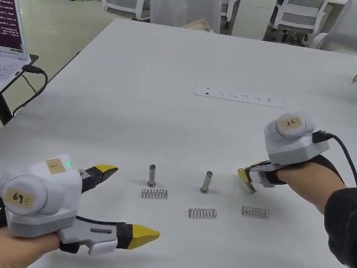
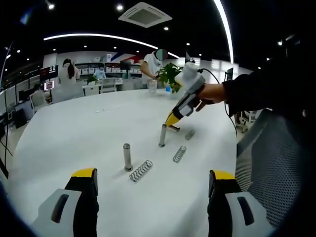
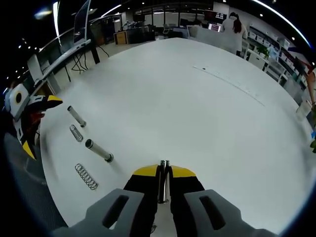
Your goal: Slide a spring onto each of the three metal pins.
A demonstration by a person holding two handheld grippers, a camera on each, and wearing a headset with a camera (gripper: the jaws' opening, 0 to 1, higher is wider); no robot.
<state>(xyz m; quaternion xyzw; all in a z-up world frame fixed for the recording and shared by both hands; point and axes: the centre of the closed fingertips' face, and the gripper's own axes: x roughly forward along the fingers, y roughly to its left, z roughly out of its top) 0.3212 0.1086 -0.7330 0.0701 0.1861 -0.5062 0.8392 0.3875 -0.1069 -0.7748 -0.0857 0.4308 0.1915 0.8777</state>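
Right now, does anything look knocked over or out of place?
Nothing damaged or spilled. Two pins stand upright with three springs lying loose; the one oddity is the third pin, clamped in the right gripper instead of standing.

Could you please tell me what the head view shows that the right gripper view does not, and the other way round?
The head view gives the hand around the right gripper, the spring lying nearest that gripper, and a laptop at the upper left. The right gripper view gives a close look at the pin clamped between its own jaws, and a person standing in the far background. Both share the two upright pins, the springs lying beside them, the open left gripper and the power strip.
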